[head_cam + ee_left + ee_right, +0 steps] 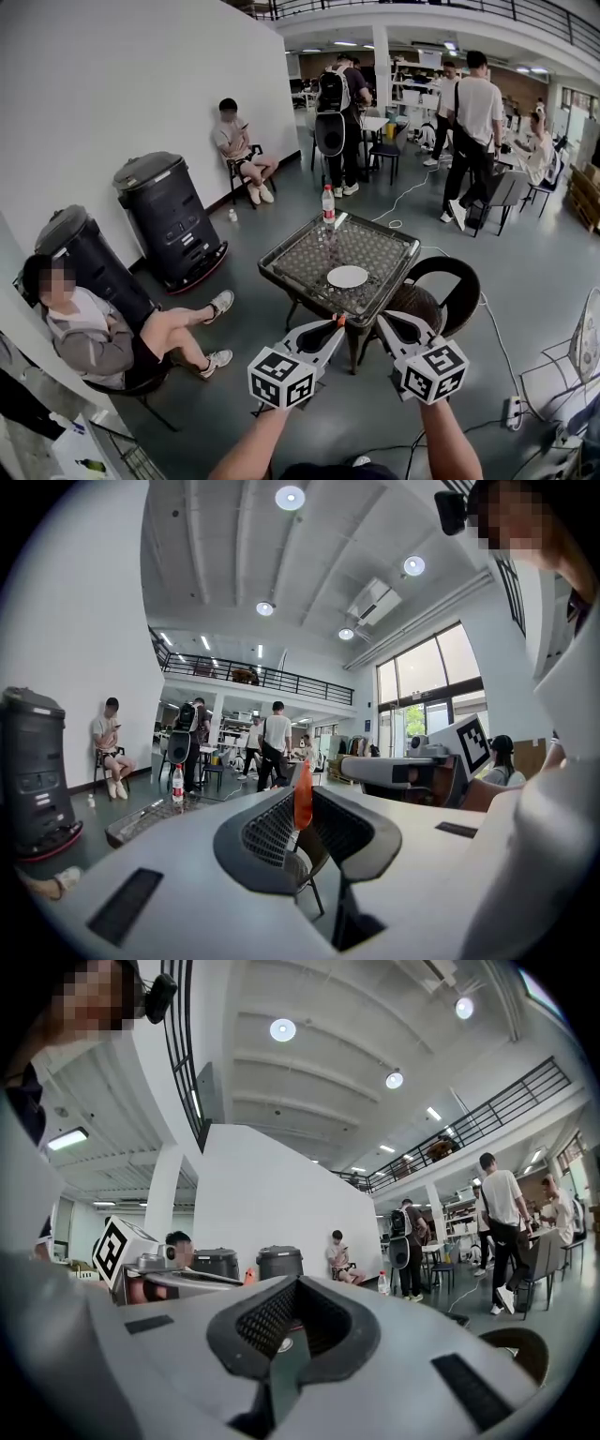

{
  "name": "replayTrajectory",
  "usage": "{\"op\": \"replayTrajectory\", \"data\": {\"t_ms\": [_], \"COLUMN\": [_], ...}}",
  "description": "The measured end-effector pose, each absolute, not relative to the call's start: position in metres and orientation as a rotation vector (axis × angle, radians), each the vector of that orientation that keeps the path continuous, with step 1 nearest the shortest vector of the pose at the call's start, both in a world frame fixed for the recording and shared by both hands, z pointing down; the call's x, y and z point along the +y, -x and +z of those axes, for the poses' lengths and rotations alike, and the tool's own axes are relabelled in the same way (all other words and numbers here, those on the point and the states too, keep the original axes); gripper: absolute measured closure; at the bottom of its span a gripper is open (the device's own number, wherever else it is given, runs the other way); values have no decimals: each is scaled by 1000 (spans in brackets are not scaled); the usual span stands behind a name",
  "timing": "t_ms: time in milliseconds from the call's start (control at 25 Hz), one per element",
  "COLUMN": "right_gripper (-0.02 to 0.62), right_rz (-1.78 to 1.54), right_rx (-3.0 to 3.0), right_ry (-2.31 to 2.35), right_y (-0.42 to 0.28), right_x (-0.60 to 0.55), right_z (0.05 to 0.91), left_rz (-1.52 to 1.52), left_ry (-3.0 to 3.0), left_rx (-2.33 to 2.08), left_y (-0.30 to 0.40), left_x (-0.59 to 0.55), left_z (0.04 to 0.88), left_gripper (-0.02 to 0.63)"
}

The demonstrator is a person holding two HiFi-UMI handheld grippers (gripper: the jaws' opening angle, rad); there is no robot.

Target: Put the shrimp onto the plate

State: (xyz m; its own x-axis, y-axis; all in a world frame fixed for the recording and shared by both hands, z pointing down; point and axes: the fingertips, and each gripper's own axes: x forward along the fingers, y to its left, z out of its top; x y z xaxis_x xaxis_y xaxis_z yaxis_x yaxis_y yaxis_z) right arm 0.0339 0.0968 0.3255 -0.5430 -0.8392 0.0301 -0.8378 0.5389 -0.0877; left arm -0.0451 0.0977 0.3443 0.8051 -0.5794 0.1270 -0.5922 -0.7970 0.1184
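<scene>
A small orange shrimp point(340, 321) is pinched at the tip of my left gripper point(335, 326), in front of the table's near edge. In the left gripper view the jaws are shut on the shrimp point(303, 797), which sticks up between them. The white plate point(348, 277) lies empty on the near part of the mesh-topped table point(300, 246), a short way beyond both grippers. My right gripper point(383, 322) is held beside the left one, shut with nothing in it. The right gripper view shows the left gripper with the shrimp point(248, 1276) at its tip.
A water bottle point(328, 206) stands at the table's far edge. A dark wicker chair point(446, 286) sits at the table's right. Two black bins point(169, 217) stand by the left wall. One person sits near the left bin; others sit or stand farther back.
</scene>
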Motion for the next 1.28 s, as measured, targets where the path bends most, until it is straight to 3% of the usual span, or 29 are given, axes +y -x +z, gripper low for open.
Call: {"op": "replayTrajectory", "data": {"t_ms": [560, 1280], "right_gripper": [591, 591], "right_rz": [-221, -477], "right_rx": [2795, 2768], "right_ry": [1424, 1582], "right_y": [-90, -86], "right_x": [51, -131], "right_z": [360, 441], "left_rz": [188, 335], "left_ry": [-2763, -2735], "left_rx": [-1033, -907], "left_y": [-1, -3], "left_x": [53, -143], "left_z": [373, 453], "left_gripper": [540, 540]}}
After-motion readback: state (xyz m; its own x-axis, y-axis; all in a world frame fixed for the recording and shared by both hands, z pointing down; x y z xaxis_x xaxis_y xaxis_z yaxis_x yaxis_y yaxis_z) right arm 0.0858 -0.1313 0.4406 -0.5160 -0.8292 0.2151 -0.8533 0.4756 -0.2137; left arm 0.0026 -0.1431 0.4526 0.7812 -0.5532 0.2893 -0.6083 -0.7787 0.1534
